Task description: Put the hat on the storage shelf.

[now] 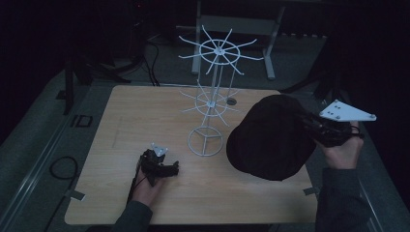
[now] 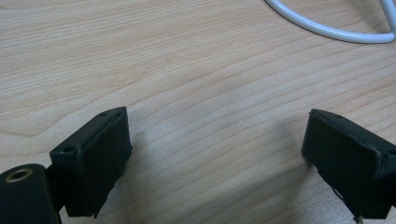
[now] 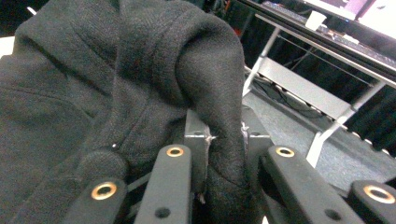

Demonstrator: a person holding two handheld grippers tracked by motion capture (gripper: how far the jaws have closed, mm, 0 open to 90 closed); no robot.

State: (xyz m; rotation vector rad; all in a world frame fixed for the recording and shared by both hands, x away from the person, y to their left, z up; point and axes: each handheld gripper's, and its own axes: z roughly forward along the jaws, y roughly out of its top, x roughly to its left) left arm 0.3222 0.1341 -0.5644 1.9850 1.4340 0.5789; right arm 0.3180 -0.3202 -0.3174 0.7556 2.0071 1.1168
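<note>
From the high view we see a light wooden bench (image 1: 121, 145) in a dim room, with grey floor around it and a pale metal frame (image 1: 251, 29) behind. A white wire rack (image 1: 211, 96) stands near the middle of the bench, with two tiers of spokes on a thin post and a ring base. Nothing hangs on its spokes. The left tongs (image 1: 167, 166) rest low on the bench, just left of the ring base, held by the left hand (image 1: 145, 188). On the right, the right tongs (image 1: 314, 126) hold a black cap (image 1: 270, 137) above the bench's right half, apart from the rack; the grey three-cornered plate (image 1: 345, 112) sits on top of them.

In the left gripper view we see what the high view cannot resolve: the left tongs (image 2: 215, 154) stand wide apart with bare wood grain between the jaws, and a curve of the rack's white ring base (image 2: 327, 30) crosses the top right corner.

In the right gripper view the right tongs (image 3: 224, 154) are clamped on a fold of the cap's (image 3: 116, 79) dark woven fabric, pinched between the metal jaw faces. Beyond it we see the pale frame (image 3: 303, 88) and grey floor.
</note>
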